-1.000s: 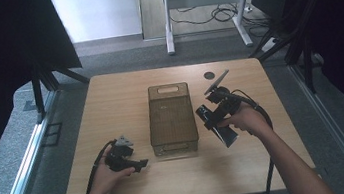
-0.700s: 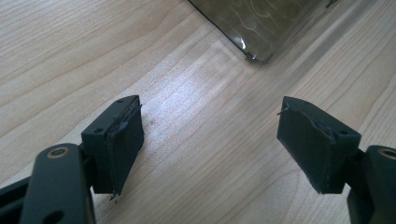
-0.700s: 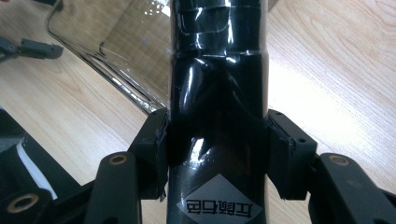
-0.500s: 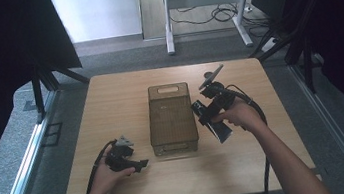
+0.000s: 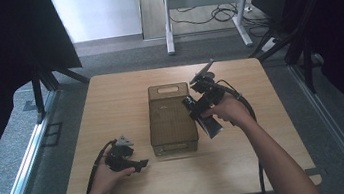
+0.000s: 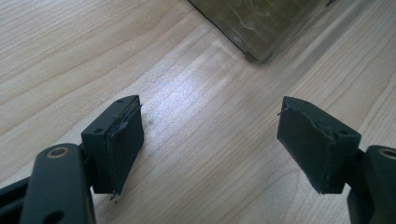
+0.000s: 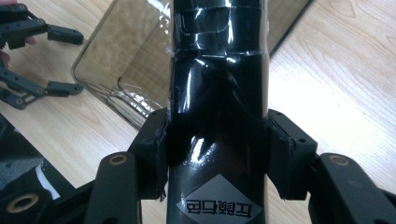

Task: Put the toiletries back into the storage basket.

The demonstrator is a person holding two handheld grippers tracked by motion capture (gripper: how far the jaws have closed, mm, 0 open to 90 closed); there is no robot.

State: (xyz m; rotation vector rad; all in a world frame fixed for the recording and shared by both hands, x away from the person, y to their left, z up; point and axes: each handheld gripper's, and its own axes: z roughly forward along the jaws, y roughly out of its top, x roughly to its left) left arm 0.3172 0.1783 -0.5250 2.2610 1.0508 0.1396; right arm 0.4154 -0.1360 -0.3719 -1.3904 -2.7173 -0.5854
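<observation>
- The black bottle is in your right gripper, jaws clamped on it, beside the clear bin.
- Keep squeezing; lift it over the bin's rim.
- Your left gripper sits wide apart, holding nothing.

Overhead view; two close tool-mounted views
</observation>
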